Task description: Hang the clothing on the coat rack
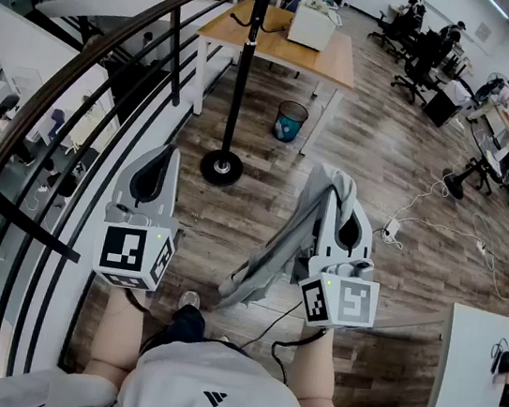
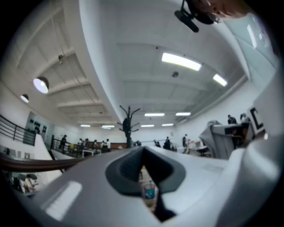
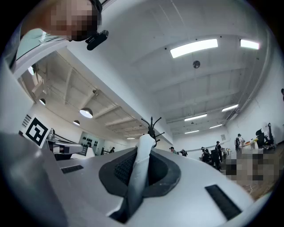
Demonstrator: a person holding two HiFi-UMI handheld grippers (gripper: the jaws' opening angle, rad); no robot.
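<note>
**Head view: clothing (image 1: 270,257) gripped, coat rack (image 1: 246,64) ahead**

The right hand-held gripper (image 1: 338,199) has its jaws clamped on a fold of the grey clothing, which drapes over them and hangs down toward the wooden floor (image 1: 375,159). The left hand-held gripper (image 1: 159,166) is level beside it, its jaws seemingly drawn together with nothing between them. The black coat rack stands on the floor ahead, apart from both. A blue bin (image 1: 290,121) and a table (image 1: 337,63) lie beyond, and a railing (image 1: 117,45) curves along the left.
</note>
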